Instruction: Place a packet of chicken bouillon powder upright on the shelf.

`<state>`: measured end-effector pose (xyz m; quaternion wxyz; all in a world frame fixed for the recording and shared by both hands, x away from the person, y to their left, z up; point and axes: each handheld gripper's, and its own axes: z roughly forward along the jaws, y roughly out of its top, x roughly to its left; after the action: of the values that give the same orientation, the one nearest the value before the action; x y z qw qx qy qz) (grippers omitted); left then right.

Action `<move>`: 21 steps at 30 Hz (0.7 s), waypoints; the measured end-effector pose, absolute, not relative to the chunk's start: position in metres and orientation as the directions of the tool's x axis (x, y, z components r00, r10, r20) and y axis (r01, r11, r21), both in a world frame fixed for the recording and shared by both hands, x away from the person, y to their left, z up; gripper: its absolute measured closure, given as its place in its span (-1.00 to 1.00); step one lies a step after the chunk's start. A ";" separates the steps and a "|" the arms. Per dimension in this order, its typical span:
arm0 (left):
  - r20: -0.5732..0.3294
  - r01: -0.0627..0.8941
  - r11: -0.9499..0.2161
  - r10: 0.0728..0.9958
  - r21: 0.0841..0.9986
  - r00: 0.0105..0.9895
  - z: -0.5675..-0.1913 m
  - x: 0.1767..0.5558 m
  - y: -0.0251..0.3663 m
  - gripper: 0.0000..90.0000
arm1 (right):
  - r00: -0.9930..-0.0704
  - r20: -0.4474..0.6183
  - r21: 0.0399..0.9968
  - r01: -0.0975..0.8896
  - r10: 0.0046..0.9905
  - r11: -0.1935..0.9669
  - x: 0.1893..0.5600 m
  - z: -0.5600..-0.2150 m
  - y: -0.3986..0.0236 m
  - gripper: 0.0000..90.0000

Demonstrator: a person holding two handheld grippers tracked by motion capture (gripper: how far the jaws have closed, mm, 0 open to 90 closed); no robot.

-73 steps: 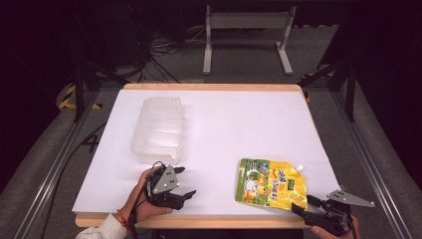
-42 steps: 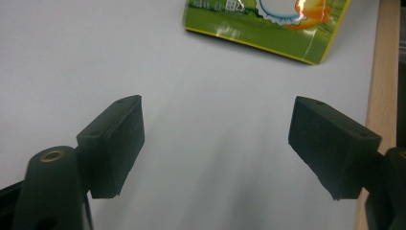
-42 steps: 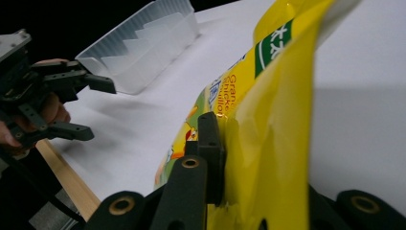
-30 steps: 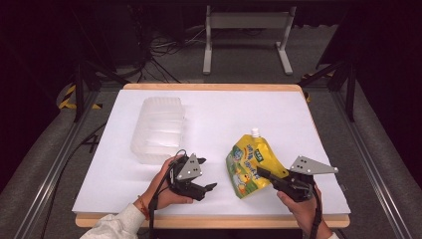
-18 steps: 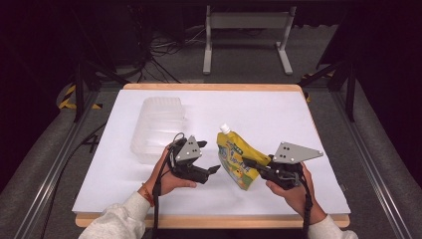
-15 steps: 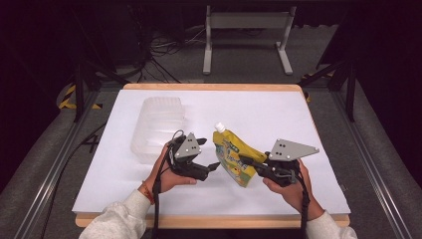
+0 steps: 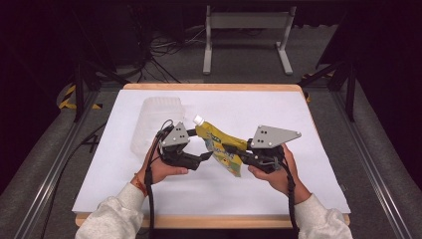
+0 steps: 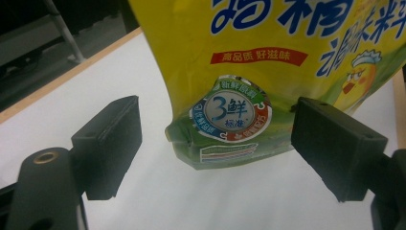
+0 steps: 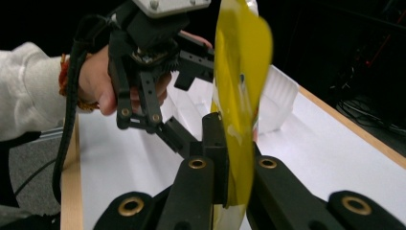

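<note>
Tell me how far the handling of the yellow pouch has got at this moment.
Done: the right gripper has the yellow pouch clamped and lifted off the white table. In hand: the left gripper is open, its jaws standing either side of the pouch's lower corner without touching it. Left: closing that grip. The clear plastic container lies apart; whether the pouch is meant for it I cannot tell.

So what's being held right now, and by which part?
The right hand-held gripper holds the yellow pouch, jaws shut on its lower edge. The left hand-held gripper is open around the bottom corner, not gripping.
</note>
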<state>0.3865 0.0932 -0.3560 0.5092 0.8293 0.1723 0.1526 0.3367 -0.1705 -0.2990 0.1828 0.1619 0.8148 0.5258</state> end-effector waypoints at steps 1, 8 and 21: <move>0.072 0.132 -0.420 0.438 0.898 0.896 -0.355 0.387 0.094 -0.58 | -0.881 -0.133 0.914 0.068 0.453 0.399 0.338 -0.297 -0.168 1.00; 0.090 0.113 -0.391 0.463 0.913 0.882 -0.350 0.387 0.104 -0.16 | -0.879 -0.148 0.919 0.047 0.454 0.391 0.347 -0.288 -0.153 1.00; 0.018 0.171 -0.271 0.579 0.947 0.815 -0.345 0.396 0.134 0.74 | -0.860 -0.149 0.933 0.041 0.488 0.358 0.360 -0.283 -0.129 1.00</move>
<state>0.3957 0.1336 -0.3450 0.5534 0.7754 0.2419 0.1843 0.3602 -0.1291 -0.2835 0.2059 0.1657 0.7977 0.5420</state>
